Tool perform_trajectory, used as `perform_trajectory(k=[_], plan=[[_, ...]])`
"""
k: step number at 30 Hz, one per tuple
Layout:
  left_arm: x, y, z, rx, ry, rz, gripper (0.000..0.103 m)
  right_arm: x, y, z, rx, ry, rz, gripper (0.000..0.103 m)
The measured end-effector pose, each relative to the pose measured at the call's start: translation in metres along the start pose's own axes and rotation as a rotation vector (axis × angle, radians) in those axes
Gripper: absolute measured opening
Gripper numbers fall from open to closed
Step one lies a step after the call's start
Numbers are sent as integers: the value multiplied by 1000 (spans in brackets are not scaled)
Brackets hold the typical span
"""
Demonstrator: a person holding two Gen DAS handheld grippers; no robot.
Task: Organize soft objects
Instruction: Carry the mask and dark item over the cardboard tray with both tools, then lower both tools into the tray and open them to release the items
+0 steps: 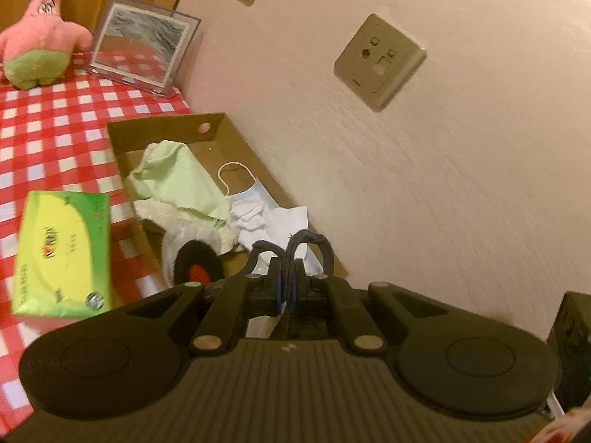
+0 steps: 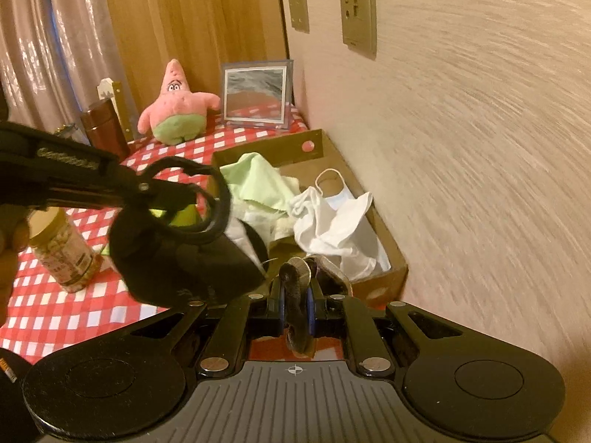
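Above cardboard box, lower centre: left gripper clamped on dark strap, right gripper clamped on dark fabric; tugging apart risks slip.

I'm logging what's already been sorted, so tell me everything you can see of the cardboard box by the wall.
The cardboard box is a shallow, open-topped brown tray with low walls and a round finger hole in its far end wall. It lies flat on the red-checked tablecloth, its long side along the wall. Inside lie a pale green cloth, a white face mask with an ear loop, crumpled white fabric and a fluffy cream item. Neither hand-held gripper touches it.
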State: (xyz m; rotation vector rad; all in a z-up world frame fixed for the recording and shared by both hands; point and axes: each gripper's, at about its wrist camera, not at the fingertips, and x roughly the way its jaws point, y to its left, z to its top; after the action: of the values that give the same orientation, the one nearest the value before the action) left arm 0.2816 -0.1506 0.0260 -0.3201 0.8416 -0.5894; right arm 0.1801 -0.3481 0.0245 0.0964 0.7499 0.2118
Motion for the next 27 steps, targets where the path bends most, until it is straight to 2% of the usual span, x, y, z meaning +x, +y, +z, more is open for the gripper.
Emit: perform_trajectory(k=[7,17,22,25,27], plan=[[43,15,10,-13,15,-23,4,24,-2,9,-33,12,-3,11],[79,32,3,40,56,59,4,69,-5,17,-66,54,-4,11],[85,40,3,24,60,72,5,92,-2,20,-75,75,24,11],[83,41,3,31,54,68,16,103,4,21,-89,89,47,11],[79,40,3,42,42,67,31,110,7,21,-98,100,64,11]])
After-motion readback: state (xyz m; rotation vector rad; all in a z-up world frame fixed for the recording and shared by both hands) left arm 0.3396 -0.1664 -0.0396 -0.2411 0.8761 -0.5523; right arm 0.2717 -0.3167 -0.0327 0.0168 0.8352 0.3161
